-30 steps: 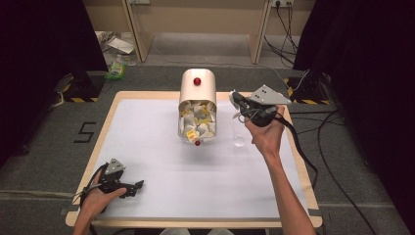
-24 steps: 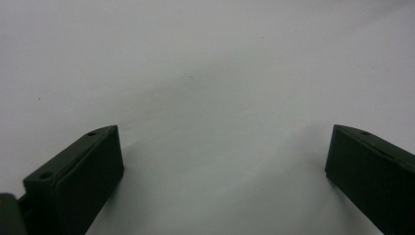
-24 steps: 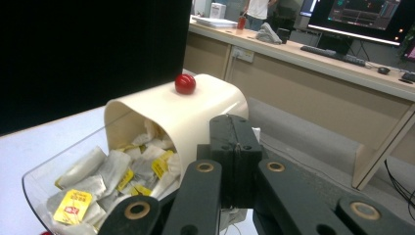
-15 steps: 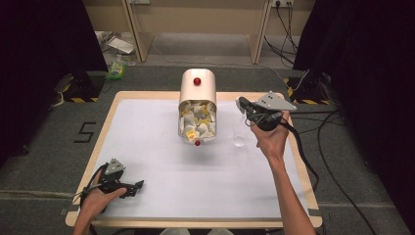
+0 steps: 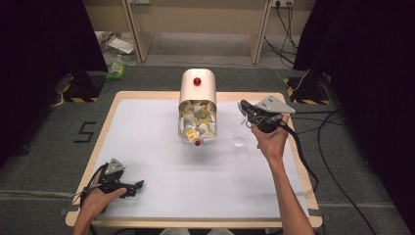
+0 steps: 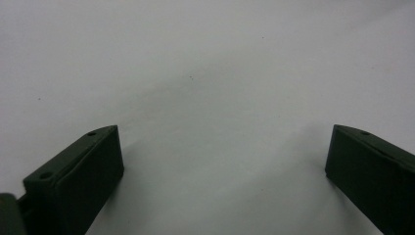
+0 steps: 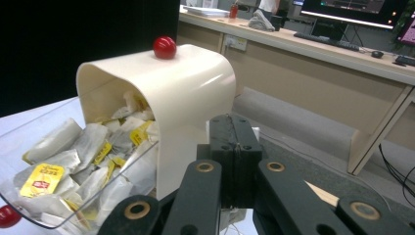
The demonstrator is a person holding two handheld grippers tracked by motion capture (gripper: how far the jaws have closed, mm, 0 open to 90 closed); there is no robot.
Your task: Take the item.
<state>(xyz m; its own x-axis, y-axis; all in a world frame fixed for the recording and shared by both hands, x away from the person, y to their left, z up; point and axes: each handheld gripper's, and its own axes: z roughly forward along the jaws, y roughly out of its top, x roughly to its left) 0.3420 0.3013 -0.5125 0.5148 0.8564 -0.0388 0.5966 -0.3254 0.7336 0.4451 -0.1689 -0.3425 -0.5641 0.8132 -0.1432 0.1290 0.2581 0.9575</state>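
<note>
A cream-coloured dispenser (image 5: 197, 95) with a red knob (image 5: 196, 81) on top is set at the far middle of a white table (image 5: 147, 142), its clear front drawer (image 5: 196, 128) filled with tea bag packets (image 7: 46, 178). The right gripper (image 5: 250, 111) is held raised just right of the dispenser, its jaws pressed together with nothing seen between them. The left gripper (image 5: 133, 187) is rested on the near left of the table, jaws spread wide and empty.
</note>
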